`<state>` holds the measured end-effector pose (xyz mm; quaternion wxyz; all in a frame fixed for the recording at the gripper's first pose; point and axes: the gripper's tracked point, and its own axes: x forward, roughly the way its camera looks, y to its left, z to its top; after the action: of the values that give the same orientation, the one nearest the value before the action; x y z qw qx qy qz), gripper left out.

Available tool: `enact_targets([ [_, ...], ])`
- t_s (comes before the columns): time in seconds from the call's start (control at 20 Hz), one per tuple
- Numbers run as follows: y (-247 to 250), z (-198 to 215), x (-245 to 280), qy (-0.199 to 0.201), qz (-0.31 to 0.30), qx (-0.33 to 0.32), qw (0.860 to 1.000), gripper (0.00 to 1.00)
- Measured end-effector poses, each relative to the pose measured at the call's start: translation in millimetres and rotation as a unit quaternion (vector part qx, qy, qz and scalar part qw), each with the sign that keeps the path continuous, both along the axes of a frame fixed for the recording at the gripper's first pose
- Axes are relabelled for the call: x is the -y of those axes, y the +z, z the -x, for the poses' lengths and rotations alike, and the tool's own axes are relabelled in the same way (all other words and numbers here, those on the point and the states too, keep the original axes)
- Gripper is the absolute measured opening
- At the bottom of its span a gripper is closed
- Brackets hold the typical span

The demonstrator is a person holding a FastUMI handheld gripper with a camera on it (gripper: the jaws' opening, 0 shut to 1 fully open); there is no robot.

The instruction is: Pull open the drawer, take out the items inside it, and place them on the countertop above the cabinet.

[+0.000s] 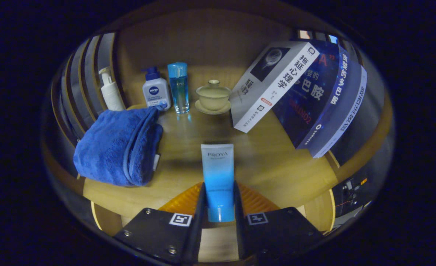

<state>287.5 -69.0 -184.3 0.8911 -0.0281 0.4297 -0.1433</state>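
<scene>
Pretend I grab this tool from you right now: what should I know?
Gripper: shut on the blue tube, cap end between the fingers, held over the wooden countertop.
Already on the countertop: folded blue towel, pump bottles, clear blue bottle, lidded cup, leaning books.
Done: tube brought up here.
Left: set it down, let go, check the drawer for more.

A wooden back panel (210, 40) is seen at upper centre; vertical slats (88, 74) are seen at upper left; lighting is dim.
</scene>
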Motion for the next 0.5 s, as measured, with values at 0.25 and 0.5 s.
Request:
enact_targets([
  [0.25,21.6,3.5,-10.5,0.026,0.010,0.043,0.999,0.53],
  [0.5,73.2,32.6,-27.0,0.050,0.038,0.141,0.988,0.55],
])
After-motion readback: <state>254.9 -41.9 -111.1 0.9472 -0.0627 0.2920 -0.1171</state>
